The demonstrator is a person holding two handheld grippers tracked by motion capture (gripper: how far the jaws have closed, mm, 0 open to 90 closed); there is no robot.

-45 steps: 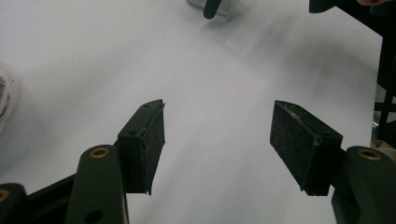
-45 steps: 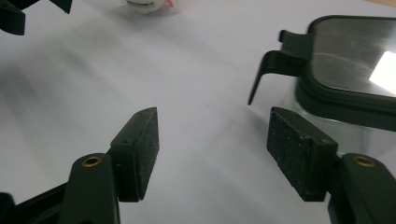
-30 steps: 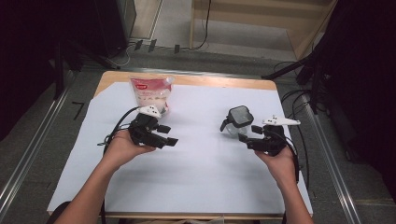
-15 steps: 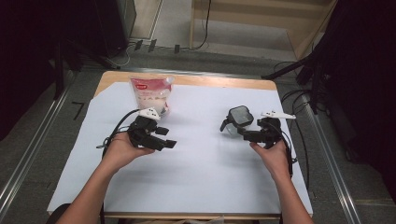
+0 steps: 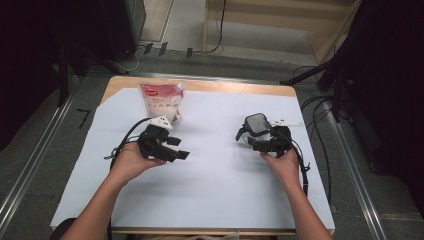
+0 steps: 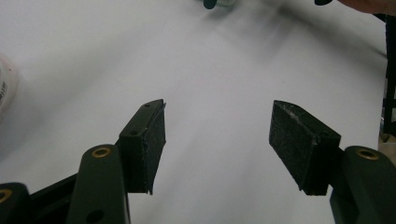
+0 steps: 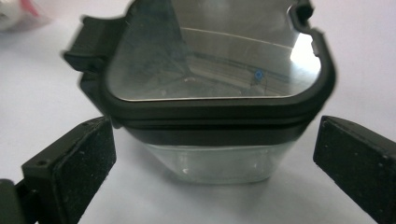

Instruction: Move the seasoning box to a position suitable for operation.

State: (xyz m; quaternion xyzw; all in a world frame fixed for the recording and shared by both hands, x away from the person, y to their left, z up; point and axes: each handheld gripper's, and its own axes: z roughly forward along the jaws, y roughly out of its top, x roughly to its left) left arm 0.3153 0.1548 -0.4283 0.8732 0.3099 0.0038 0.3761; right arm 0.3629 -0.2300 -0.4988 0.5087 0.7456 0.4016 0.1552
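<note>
A: White paper [image 5: 210,190] covers the tabletop, with a dark floor and wooden furniture beyond it. What lies closest to the person?

B: Both hands, low in the high view. The left gripper [image 5: 170,149] sits around eight o'clock from the table's middle, jaws apart with nothing but bare paper between them, as the left gripper view [image 6: 219,140] confirms. The right gripper [image 5: 252,142] is at about three o'clock.

A: And the thing being worked on?

B: A clear container with a black clip lid [image 5: 256,125], standing on the paper just past the right gripper, toward twelve o'clock from its fingertips. In the right gripper view the container [image 7: 215,93] stands between the two pads [image 7: 81,168], which stand wide on either side with visible gaps. Those jaws have just been opening, so it looks freed, not gripped.

A: Which way does it run?

B: Its longer side lies across the jaws, roughly nine to three in that view. The right hand is far nearer to it than the left.

A: Anything farther off?

B: A bag [image 5: 162,100] with a red label, at eleven o'clock near the table's far edge, just beyond the left gripper.
</note>
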